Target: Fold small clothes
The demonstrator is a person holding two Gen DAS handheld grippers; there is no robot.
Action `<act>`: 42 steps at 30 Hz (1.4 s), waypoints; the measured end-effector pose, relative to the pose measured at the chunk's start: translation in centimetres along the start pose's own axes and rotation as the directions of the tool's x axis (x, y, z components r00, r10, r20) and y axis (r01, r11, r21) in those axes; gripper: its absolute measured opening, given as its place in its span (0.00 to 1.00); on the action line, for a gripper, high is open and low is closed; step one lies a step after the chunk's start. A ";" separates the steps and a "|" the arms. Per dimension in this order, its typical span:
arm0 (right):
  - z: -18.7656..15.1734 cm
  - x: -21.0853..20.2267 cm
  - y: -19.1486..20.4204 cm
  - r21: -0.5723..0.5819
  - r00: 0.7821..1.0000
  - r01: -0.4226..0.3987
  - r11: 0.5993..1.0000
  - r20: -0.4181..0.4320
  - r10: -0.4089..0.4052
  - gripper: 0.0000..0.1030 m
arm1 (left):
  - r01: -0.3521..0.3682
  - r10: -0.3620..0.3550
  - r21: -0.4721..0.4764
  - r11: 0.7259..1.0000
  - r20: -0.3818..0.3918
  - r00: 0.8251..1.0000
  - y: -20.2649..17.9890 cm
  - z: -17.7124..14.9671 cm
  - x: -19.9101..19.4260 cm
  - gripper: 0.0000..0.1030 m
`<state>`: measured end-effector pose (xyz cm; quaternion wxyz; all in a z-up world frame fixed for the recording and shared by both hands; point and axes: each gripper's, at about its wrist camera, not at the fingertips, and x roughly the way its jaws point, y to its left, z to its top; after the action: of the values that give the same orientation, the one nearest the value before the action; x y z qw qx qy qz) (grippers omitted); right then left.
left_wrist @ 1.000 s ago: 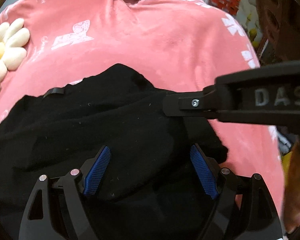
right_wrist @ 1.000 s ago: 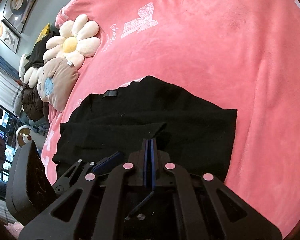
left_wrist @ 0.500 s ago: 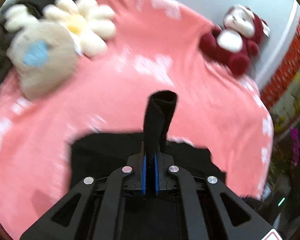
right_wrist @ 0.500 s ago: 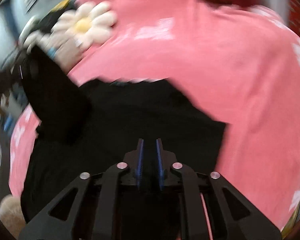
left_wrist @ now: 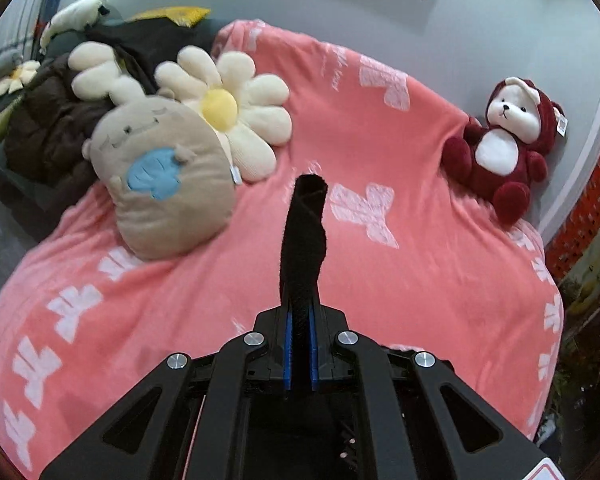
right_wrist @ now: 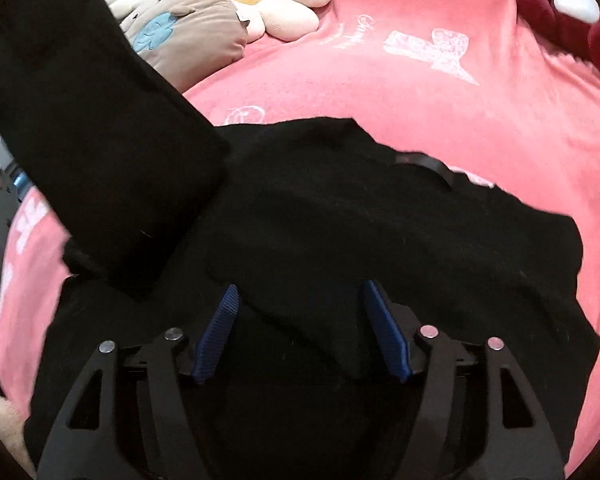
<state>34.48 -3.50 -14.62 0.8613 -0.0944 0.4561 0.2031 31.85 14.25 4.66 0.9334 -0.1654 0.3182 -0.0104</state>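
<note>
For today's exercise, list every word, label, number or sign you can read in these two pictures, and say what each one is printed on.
No text can be read for certain.
White cursive script on the pink fleece blanket, near the white bow print: too blurred to read.
Round white emblem on the blanket: illegible.
White tag on the dark red and white plush bear: too small to read.
Small tag on the beige round plush pillow: unreadable.

Our left tool [left_wrist: 299, 354] and right tool [right_wrist: 300, 334] share one build: matte black angular linkage arms with triangular cut-outs, silver round screws at the pivots, and ribbed blue pads [right_wrist: 216, 334] lining the fingers
</note>
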 end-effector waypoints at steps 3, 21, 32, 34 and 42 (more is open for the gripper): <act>1.4 -1.6 -2.7 0.118 0.999 -0.039 0.992 0.015 0.038 0.05 | -0.008 0.008 0.005 1.000 0.001 1.000 0.7 1.0 -0.4 0.05; 0.8 -0.1 5.5 0.102 0.951 -0.293 0.951 -0.068 0.301 0.09 | -0.084 0.083 0.025 0.996 0.034 0.996 3.5 2.6 -2.3 0.06; -8.7 -12.5 -10.0 0.332 0.987 0.136 0.934 0.041 -0.158 0.35 | 0.032 -0.029 0.123 0.992 -0.026 0.999 -2.1 -0.5 -0.6 0.06; -11.8 -13.4 -13.9 0.366 0.974 0.217 0.905 -0.026 -0.223 0.35 | 0.050 -0.046 0.133 0.990 -0.037 0.998 -3.1 -1.2 -0.3 0.06; -14.0 -10.3 -19.2 0.443 0.992 0.126 0.888 -0.075 -0.103 0.07 | 0.064 -0.056 0.131 0.989 -0.067 0.996 -5.8 -2.9 0.2 0.06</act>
<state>27.16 -28.34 -14.50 0.8589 0.0739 0.5052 0.0396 30.75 7.90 4.22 0.9312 -0.1118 0.3409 -0.0649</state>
